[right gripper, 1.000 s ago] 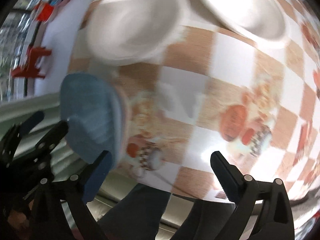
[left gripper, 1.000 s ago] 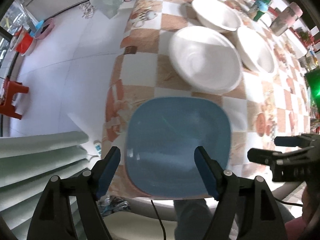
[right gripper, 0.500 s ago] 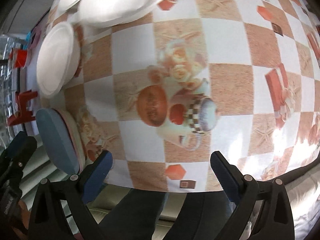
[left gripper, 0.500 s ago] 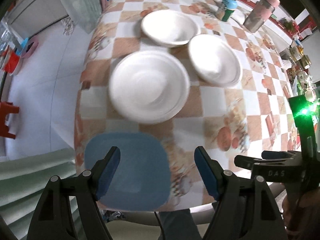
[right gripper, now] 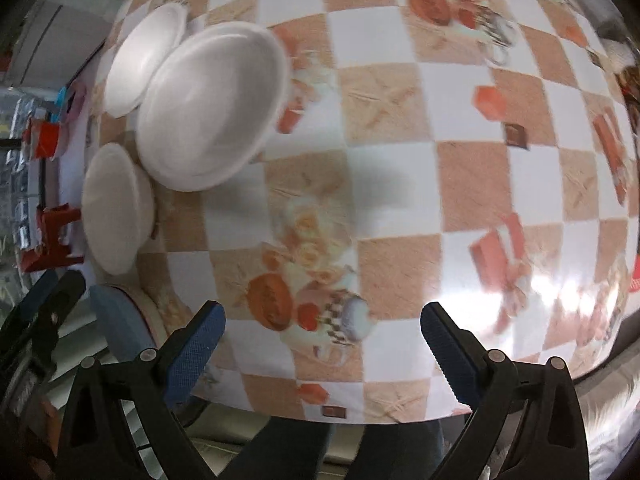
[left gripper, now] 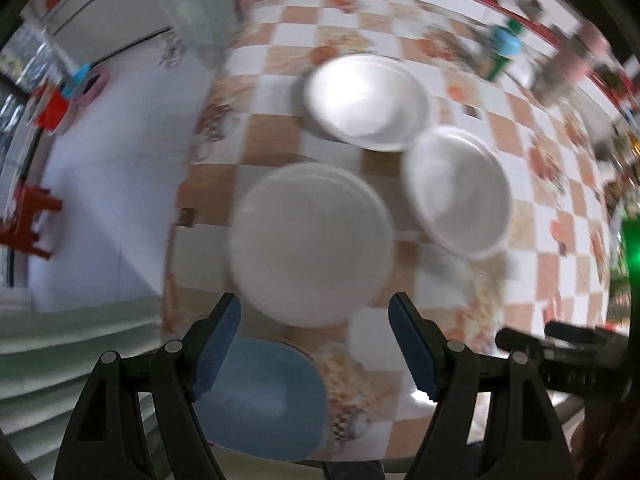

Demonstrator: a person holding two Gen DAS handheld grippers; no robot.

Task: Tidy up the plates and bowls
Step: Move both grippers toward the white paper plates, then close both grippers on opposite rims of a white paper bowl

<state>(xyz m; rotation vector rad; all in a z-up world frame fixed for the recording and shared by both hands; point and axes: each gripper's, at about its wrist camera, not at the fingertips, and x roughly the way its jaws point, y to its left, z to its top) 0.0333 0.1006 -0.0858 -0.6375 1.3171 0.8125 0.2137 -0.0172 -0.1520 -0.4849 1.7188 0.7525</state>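
A round white plate [left gripper: 312, 244] lies on the checkered tablecloth [left gripper: 280, 136], with two white bowls [left gripper: 366, 100] [left gripper: 458, 192] behind it. A blue square plate [left gripper: 260, 396] sits at the table's near edge. My left gripper [left gripper: 314, 344] hangs open above the gap between the blue plate and the white plate, holding nothing. In the right wrist view the bowls [right gripper: 212, 104] [right gripper: 144, 56], the white plate [right gripper: 116, 208] and the blue plate [right gripper: 120, 316] lie at the left. My right gripper [right gripper: 322, 344] is open over bare tablecloth [right gripper: 472, 176], empty.
Bottles and cups [left gripper: 504, 48] stand along the table's far right edge. A white floor [left gripper: 108, 168] with red stools [left gripper: 28, 216] lies left of the table. The other gripper [left gripper: 560, 356] shows at the lower right of the left wrist view. A person's legs [right gripper: 340, 448] are below the table edge.
Both grippers have moved away from the table's near edge, further over it. The blue plate has slid from between the left fingers to the bottom of that view, and the white dishes have come nearer. Jaws unchanged.
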